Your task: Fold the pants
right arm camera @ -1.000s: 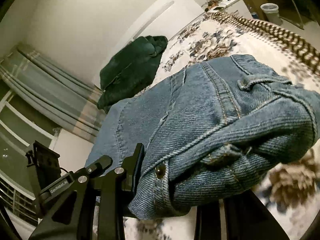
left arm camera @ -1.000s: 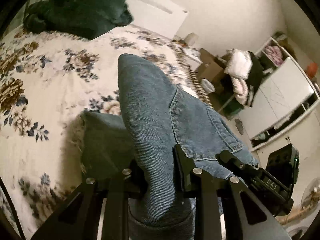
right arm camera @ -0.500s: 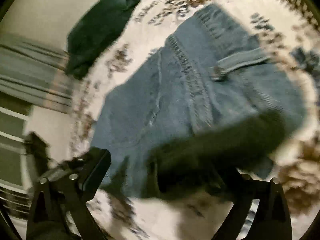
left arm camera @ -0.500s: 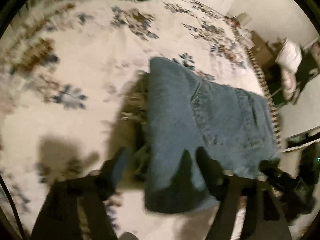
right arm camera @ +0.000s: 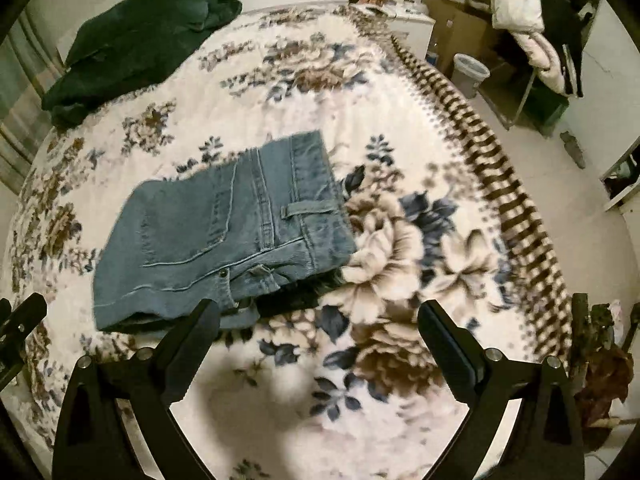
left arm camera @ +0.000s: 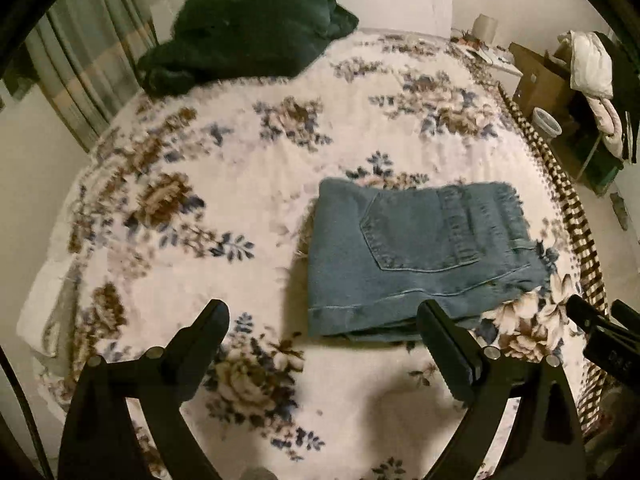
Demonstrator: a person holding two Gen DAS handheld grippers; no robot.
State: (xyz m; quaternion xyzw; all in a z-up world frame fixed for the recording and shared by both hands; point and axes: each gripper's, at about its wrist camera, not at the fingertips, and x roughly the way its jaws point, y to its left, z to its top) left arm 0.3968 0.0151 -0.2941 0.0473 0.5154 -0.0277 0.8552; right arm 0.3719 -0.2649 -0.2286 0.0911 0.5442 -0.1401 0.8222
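Observation:
The blue jeans lie folded into a compact rectangle on the floral bedspread, back pocket up. They also show in the right wrist view, with the waistband and a belt loop toward the right. My left gripper is open and empty, raised above the bed just in front of the jeans. My right gripper is open and empty, raised above the bed near the jeans' near right corner.
A dark green garment lies heaped at the head of the bed, also in the right wrist view. The bed's striped fringe edge runs along the right. Beyond it are a bin, boxes and a rack with clothes.
Both grippers let go of the jeans, opened wide and pulled back and up. The jeans went from held up to lying flat and folded on the bed.

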